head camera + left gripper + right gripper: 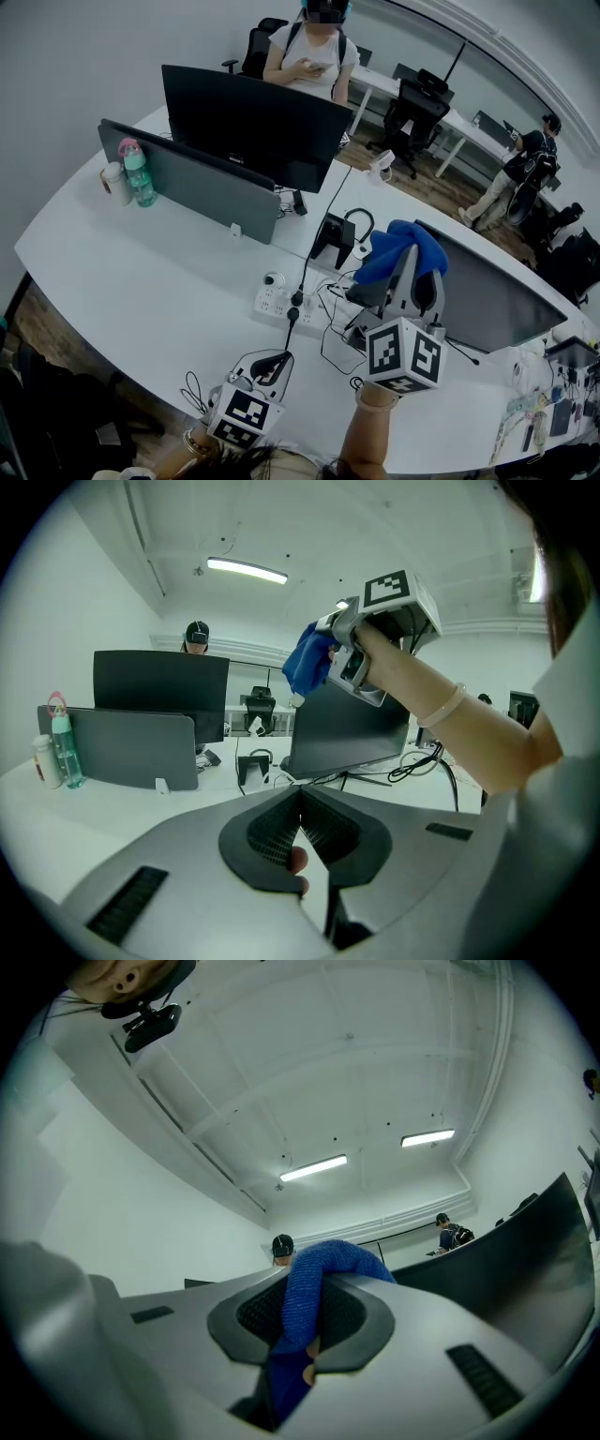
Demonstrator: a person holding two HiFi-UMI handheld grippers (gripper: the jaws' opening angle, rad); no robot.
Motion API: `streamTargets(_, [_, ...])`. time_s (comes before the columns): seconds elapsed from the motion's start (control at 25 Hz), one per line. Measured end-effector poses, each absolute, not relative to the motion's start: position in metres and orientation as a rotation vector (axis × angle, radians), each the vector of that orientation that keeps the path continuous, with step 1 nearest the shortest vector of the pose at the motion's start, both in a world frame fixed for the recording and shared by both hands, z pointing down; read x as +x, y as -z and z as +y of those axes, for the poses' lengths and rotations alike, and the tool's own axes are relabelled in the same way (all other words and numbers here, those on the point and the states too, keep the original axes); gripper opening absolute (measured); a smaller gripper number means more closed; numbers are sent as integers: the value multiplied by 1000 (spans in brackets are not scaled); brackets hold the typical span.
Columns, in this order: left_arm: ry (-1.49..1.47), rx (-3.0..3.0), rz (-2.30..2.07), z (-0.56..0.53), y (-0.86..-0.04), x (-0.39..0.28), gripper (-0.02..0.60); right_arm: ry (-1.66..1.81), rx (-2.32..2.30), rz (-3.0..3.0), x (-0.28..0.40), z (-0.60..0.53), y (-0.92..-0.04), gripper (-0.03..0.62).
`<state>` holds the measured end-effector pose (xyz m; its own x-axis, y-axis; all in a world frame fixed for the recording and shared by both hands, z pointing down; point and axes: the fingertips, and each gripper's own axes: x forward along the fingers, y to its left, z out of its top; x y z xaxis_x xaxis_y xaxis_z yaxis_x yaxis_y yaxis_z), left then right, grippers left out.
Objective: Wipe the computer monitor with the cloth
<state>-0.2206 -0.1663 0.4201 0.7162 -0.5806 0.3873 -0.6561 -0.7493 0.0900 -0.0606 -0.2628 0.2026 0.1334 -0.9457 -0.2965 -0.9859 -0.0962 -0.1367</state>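
A blue cloth [401, 249] is clamped in my right gripper [405, 262], which is raised above the desk just left of the dark monitor [492, 296] at the right. The same cloth [309, 1309] drapes over the shut jaws in the right gripper view, with the monitor's [506, 1241] edge at the right. From the left gripper view the cloth [307, 660] hangs against the top left corner of that monitor [349, 728]. My left gripper [278, 361] is low near the desk's front edge, shut with nothing in it.
A second monitor [248, 122] and a grey divider panel [192, 183] stand at the back left, with a bottle [137, 173] beside them. A power strip [277, 302] and cables lie mid-desk. A person [309, 52] sits behind the far monitor.
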Motion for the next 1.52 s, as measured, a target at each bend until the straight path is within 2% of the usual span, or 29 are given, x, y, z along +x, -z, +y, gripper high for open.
streamTargets(0.88, [-383, 2685, -1116, -111, -388, -195, 9, -127, -2153, 1966, -27, -183, -216, 61])
streamTargets(1.52, [-392, 2742, -1144, -43, -379, -153, 9, -54, -2189, 1943, 24, -97, -238, 62])
